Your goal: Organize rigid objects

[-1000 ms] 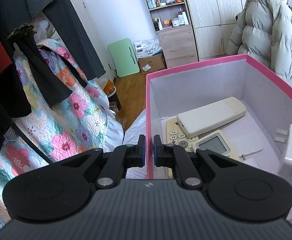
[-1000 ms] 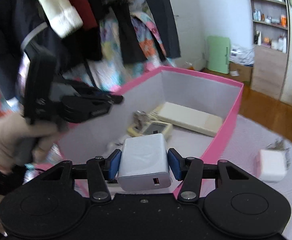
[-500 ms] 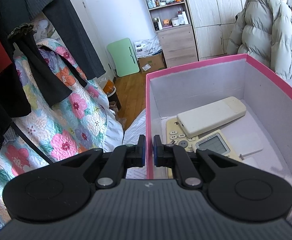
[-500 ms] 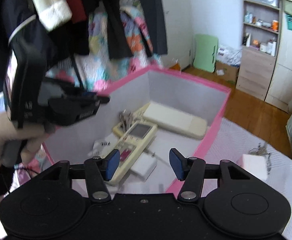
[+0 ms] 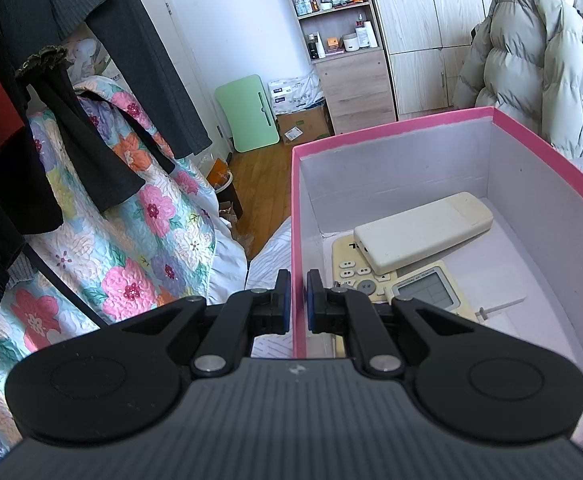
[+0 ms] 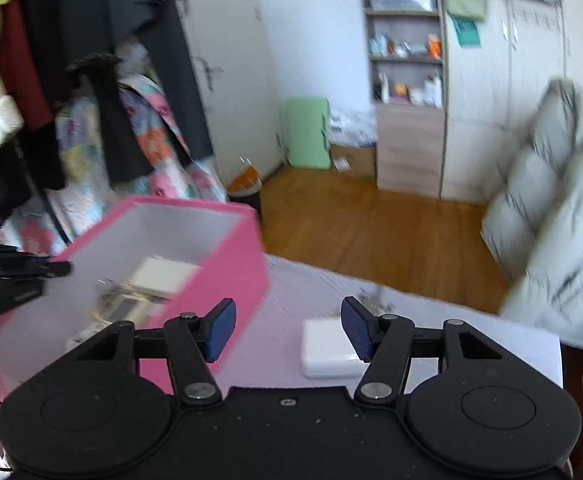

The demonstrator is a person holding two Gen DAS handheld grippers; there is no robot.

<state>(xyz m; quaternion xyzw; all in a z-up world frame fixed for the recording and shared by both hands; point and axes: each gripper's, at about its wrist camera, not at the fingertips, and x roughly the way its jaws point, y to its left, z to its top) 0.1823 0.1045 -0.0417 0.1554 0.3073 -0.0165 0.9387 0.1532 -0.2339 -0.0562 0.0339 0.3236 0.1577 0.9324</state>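
Note:
A pink box (image 5: pixel 391 130) with a white inside stands on a white bedspread. My left gripper (image 5: pixel 295 300) is shut on the box's near left wall. Inside lie a cream remote with a screen (image 5: pixel 415 286) and a plain cream remote (image 5: pixel 423 232) across it. In the right wrist view the box (image 6: pixel 235 248) sits at left and my right gripper (image 6: pixel 287 330) is open and empty above the bedspread. A white charger block (image 6: pixel 325 350) lies just ahead of its right finger. The charger dropped in the box is hidden.
Dark clothes (image 5: pixel 91 60) and a floral quilt (image 5: pixel 123 240) hang at left. A grey puffer jacket (image 5: pixel 539 72) sits at right behind the box. A wooden floor (image 6: pixel 371 224), a green folding table (image 6: pixel 307 132) and shelves (image 6: pixel 403 40) lie beyond the bed edge.
My right gripper opened and dropped its white charger into the box, then swung right toward the second white charger on the bedspread. The left gripper has not moved.

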